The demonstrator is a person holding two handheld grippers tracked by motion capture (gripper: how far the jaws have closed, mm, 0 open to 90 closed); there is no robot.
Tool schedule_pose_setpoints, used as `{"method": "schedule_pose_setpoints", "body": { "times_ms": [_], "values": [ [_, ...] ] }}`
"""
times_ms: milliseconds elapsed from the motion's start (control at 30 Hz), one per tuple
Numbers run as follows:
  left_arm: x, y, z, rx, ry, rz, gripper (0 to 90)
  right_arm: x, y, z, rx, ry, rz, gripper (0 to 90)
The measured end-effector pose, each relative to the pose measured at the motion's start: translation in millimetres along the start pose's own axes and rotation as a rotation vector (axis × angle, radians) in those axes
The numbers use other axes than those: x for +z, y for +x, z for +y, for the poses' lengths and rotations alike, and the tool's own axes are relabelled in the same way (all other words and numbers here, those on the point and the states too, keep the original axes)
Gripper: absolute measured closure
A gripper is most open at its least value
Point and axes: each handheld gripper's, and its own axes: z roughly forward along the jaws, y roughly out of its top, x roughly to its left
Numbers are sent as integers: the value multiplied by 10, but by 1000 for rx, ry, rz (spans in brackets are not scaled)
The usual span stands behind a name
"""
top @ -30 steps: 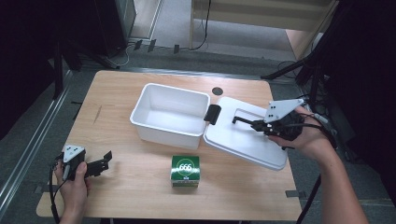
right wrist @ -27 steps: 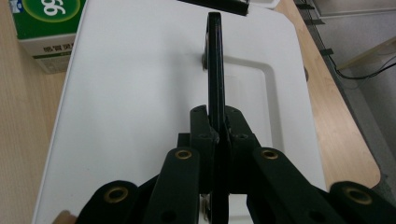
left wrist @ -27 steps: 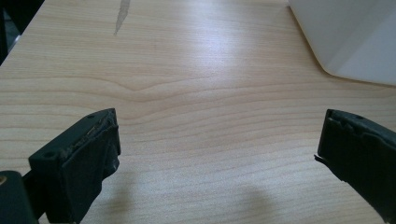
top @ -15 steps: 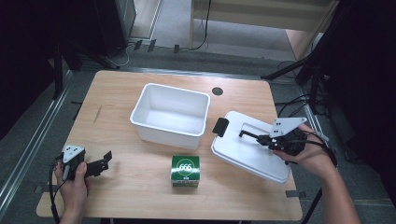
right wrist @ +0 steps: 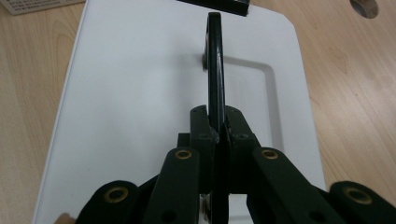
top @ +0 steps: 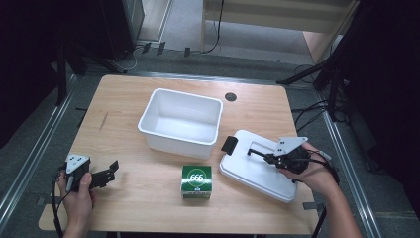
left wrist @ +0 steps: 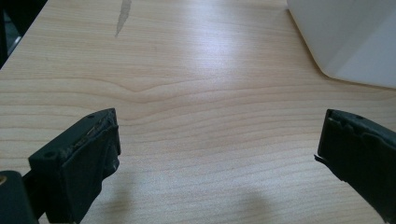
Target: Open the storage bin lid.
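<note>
A white lid (top: 252, 166) with a black handle (top: 256, 151) sits low at the table's right side, and I cannot tell whether it rests on the wood. My right gripper (top: 262, 154) is shut on that handle. In the right gripper view its jaws (right wrist: 217, 123) clamp the thin black handle (right wrist: 215, 60) above the lid's white top (right wrist: 140, 102). The open white bin (top: 148, 130) stands mid-table, to the lid's left. My left gripper (top: 110, 172) is near the front left corner, open over bare wood (left wrist: 217, 140), with a corner of the bin (left wrist: 350, 42) ahead.
A green box (top: 196, 181) marked 666 stands in front of the bin, between the two hands. A black clip (top: 229, 145) sticks out from the lid's left end. A dark round hole (top: 230, 96) is in the tabletop behind the bin. Dark stands and cables lie right of the table.
My right gripper has carried the lid away from the bin's right rim, down and toward the near right of the table. The left hand has stayed where it was.
</note>
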Motion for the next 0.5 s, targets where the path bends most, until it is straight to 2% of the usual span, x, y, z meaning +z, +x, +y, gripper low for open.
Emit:
{"method": "schedule_pose_setpoints", "body": {
  "times_ms": [300, 500],
  "values": [
    [-2, -2, 0, 4, 3, 0, 2, 193, 85, -82, 4, 4, -5, 853],
    [-2, -3, -1, 4, 3, 0, 2, 229, 100, -129, 13, 4, -2, 851]
  ]
}}
